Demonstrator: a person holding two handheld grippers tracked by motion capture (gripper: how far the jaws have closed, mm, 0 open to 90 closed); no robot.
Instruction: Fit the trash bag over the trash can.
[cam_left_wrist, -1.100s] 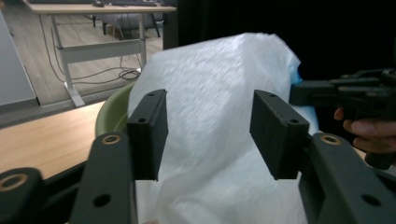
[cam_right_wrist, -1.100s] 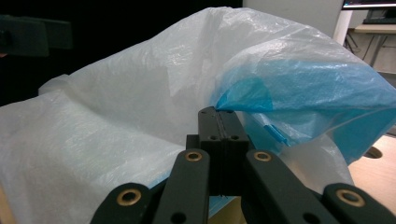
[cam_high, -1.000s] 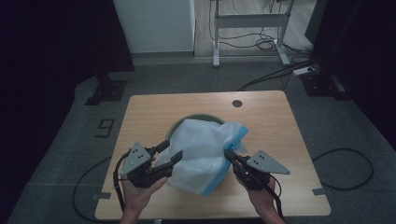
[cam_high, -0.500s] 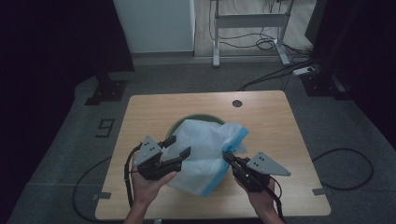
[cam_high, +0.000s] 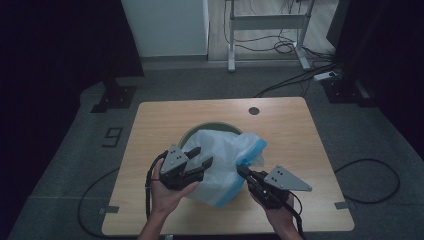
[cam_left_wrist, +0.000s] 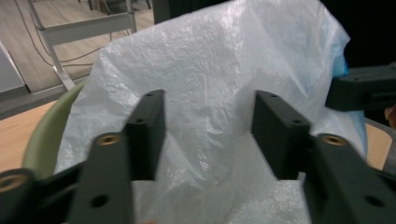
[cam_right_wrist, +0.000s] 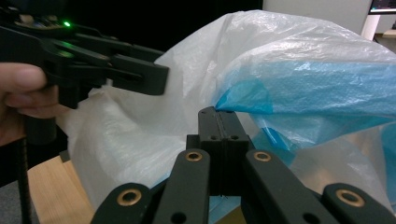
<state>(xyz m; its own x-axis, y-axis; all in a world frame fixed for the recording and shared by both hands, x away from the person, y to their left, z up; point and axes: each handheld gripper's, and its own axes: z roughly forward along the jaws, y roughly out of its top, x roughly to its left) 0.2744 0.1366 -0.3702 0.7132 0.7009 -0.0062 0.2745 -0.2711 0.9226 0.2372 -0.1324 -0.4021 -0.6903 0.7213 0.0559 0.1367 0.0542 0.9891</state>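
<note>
Counted one plastic bag (cam_high: 220, 160) mid-frame over one green bowl (cam_high: 196, 132), right gripper (cam_high: 244, 172) pinching its blue edge, left gripper (cam_high: 200, 157) closing in, not yet clamped.

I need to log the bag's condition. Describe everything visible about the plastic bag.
The plastic bag is thin, crinkled, translucent white film with a blue rim band. It billows loosely over a green bowl on the wooden table. The right gripper pinches its blue edge shut; the left gripper stands open against its white side.
</note>
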